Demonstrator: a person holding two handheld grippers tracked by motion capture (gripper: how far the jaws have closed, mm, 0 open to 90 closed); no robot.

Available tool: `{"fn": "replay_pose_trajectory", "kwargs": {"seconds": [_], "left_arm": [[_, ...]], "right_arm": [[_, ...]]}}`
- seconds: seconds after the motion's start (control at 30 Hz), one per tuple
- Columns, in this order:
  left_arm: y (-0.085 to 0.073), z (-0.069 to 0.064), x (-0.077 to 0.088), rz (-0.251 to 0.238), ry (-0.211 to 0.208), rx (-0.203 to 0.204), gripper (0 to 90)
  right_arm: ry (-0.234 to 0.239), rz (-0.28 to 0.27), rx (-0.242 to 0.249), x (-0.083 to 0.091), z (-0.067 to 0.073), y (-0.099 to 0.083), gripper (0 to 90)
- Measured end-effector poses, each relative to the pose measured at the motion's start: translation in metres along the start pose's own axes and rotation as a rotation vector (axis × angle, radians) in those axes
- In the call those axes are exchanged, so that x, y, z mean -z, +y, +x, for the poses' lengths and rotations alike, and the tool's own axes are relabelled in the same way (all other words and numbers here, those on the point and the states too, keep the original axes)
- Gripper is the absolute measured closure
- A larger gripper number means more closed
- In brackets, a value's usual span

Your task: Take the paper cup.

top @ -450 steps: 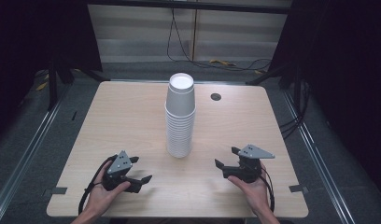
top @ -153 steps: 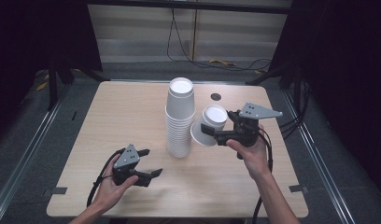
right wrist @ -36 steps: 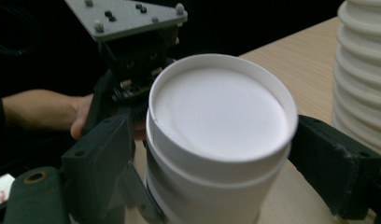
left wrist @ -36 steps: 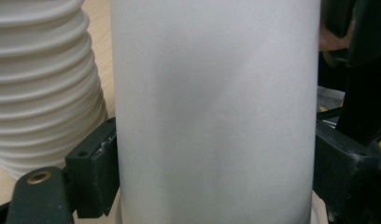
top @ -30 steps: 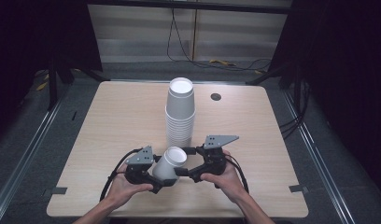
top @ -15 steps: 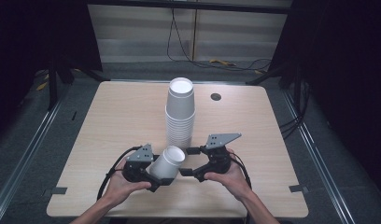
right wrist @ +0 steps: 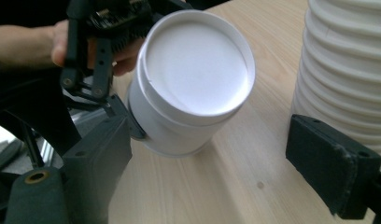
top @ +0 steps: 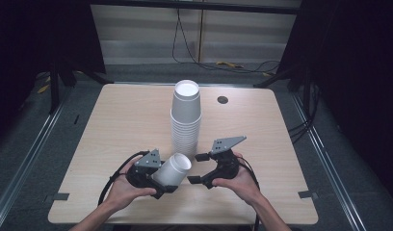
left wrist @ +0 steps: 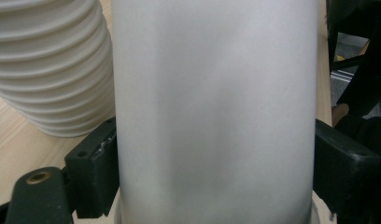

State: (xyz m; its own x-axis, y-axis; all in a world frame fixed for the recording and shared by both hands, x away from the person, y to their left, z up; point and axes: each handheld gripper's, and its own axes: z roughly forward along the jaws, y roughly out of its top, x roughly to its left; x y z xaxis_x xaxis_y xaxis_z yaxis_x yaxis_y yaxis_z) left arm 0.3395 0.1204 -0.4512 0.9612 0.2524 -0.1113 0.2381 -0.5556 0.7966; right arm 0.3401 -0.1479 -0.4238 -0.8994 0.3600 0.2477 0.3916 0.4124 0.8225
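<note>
You are holding the left claw [top: 158,185] near the front edge of the counter [top: 117,120], and it is pinching the single white cup [top: 173,169] by its sides. The cup is lying tilted, its closed bottom pointing up toward the tall cup stack [top: 186,120] in the middle of the counter. A second ago both claws were at this cup. Now your right claw [top: 198,168] is spread wide and empty, sitting just beside the cup and apart from it. So the cup is passing from right to left, and the left claw alone is carrying it. I think you are now free to turn or place it.
</note>
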Motion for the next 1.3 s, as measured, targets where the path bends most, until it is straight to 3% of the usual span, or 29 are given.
{"fn": "replay_pose_trajectory", "kwargs": {"seconds": [0.13, 0.43, 0.63, 0.8, 1.07, 1.3], "left_arm": [[0.002, -0.001, -0.001, 0.017, 0.002, -0.009, 15.3], [0.006, -0.002, -0.001, 0.053, 0.011, -0.036, 15.4], [0.009, -0.003, -0.002, 0.095, 0.007, -0.065, 15.4], [0.011, -0.004, -0.003, 0.09, 0.025, -0.072, 15.4], [0.019, -0.003, -0.008, 0.127, 0.038, -0.104, 15.4], [0.028, -0.002, -0.015, 0.175, 0.018, -0.127, 15.4]], "right_arm": [[-0.022, 0.041, 0.03, 0.0, 0.001, 0.001, 14.2], [0.002, 0.108, 0.075, 0.0, 0.003, 0.002, 13.7], [-0.016, 0.156, 0.105, -0.001, 0.005, 0.003, 14.9], [-0.011, 0.178, 0.124, -0.004, 0.004, 0.002, 13.9], [-0.015, 0.224, 0.163, -0.006, 0.004, 0.001, 15.3], [-0.03, 0.272, 0.194, -0.008, 0.004, 0.001, 18.1]]}}
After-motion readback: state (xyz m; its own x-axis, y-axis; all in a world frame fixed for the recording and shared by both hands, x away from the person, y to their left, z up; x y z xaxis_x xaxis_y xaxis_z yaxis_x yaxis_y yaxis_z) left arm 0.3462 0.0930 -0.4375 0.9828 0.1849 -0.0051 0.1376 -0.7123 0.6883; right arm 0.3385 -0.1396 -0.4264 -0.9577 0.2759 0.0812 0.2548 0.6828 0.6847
